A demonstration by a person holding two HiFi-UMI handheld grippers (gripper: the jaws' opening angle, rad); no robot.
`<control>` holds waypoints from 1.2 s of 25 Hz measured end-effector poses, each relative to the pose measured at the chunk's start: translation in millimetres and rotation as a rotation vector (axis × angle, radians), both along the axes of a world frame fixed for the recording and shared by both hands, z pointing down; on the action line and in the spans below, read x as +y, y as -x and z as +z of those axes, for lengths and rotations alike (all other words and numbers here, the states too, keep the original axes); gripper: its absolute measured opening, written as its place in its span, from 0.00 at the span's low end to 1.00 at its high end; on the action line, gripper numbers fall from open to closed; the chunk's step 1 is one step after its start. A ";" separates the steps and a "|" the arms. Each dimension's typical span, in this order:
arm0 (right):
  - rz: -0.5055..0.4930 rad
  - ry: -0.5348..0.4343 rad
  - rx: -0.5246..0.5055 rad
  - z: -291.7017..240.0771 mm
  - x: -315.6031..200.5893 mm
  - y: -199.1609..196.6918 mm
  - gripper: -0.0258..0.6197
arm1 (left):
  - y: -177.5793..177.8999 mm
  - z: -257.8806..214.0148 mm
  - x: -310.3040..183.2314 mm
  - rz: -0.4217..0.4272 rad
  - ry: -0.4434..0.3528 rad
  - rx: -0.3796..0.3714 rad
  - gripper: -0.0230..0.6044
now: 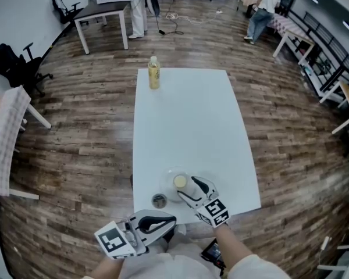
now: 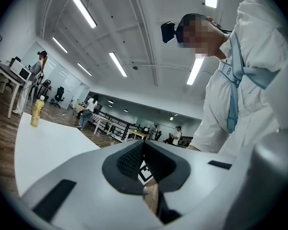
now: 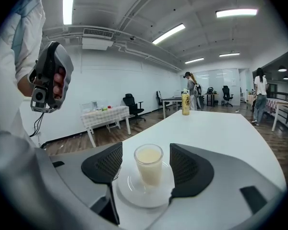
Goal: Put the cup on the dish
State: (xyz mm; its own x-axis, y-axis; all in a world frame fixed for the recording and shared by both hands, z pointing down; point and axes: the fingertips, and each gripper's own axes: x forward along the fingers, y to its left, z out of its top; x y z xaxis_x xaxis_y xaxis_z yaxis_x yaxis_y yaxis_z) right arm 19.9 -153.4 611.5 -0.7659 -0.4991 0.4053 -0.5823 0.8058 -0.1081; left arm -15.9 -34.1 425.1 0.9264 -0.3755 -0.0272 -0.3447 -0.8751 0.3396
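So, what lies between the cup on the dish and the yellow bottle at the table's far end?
Nothing: the head view shows only bare white table between the cup and the bottle.

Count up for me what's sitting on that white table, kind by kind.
Bottle: 1
Cup: 1
Dish: 1
Small dark round thing: 1
Total: 4
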 end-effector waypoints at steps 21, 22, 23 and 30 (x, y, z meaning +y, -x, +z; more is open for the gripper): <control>-0.023 -0.126 -0.063 -77.0 39.1 -22.0 0.47 | -8.0 -7.2 -6.9 0.012 -0.046 0.019 0.04; -0.023 -0.131 -0.066 -80.7 41.2 -23.0 0.46 | -8.6 -7.2 -7.3 0.014 -0.048 0.019 0.04; -0.023 -0.137 -0.069 -84.7 43.1 -23.9 0.44 | -9.3 -7.8 -7.8 0.016 -0.050 0.019 0.04; -0.018 -0.167 -0.100 -109.3 54.8 -31.9 0.12 | -17.1 -13.2 -10.5 0.033 -0.059 0.024 0.04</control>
State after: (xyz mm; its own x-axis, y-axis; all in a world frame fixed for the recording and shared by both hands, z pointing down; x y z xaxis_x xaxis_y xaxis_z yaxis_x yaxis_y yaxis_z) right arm 51.8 -98.6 502.1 -0.8077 -0.5389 0.2391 -0.5606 0.8276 -0.0283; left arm 1.2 -44.6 411.9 0.9370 -0.3423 -0.0704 -0.3083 -0.9045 0.2948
